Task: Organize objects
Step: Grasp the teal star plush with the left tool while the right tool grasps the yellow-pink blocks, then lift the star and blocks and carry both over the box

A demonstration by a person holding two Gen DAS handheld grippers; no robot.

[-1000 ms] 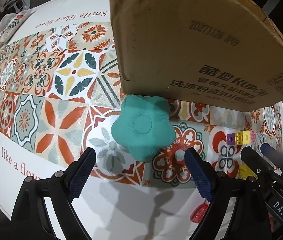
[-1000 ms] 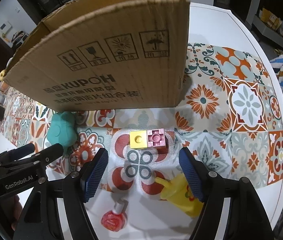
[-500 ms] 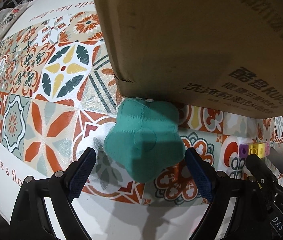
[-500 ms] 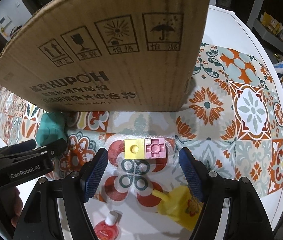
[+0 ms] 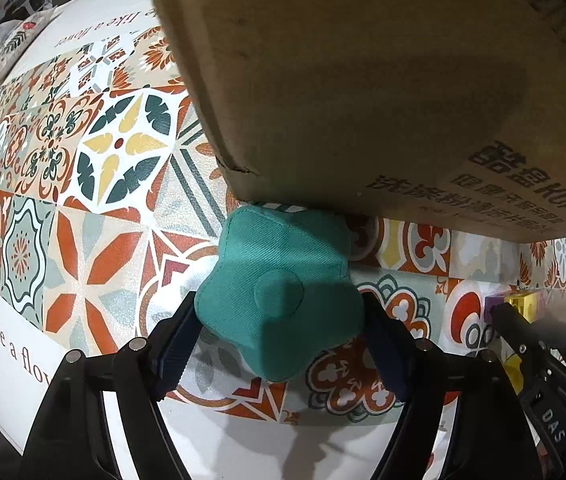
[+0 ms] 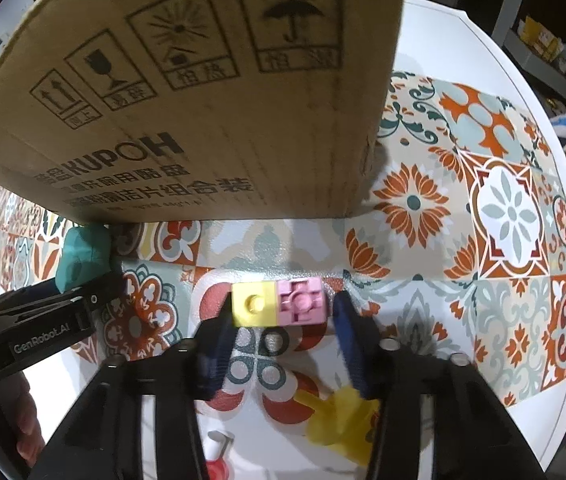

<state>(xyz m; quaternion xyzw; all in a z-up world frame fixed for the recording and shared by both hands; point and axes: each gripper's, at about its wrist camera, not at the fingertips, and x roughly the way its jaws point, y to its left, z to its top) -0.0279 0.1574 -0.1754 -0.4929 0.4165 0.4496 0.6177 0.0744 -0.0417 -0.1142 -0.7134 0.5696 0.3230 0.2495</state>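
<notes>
Both claws have just been closing: the left claw (image 5: 279, 344) now squeezes the teal flower-shaped fabric cushion (image 5: 279, 300), the right claw (image 6: 279, 340) narrows around the joined yellow-and-pink plastic blocks (image 6: 279, 304), right pad apparently short, nothing yet in the brown cardboard box (image 6: 187, 92) beyond.

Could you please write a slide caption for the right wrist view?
Right gripper closing around joined yellow and pink blocks before a cardboard box.
</notes>
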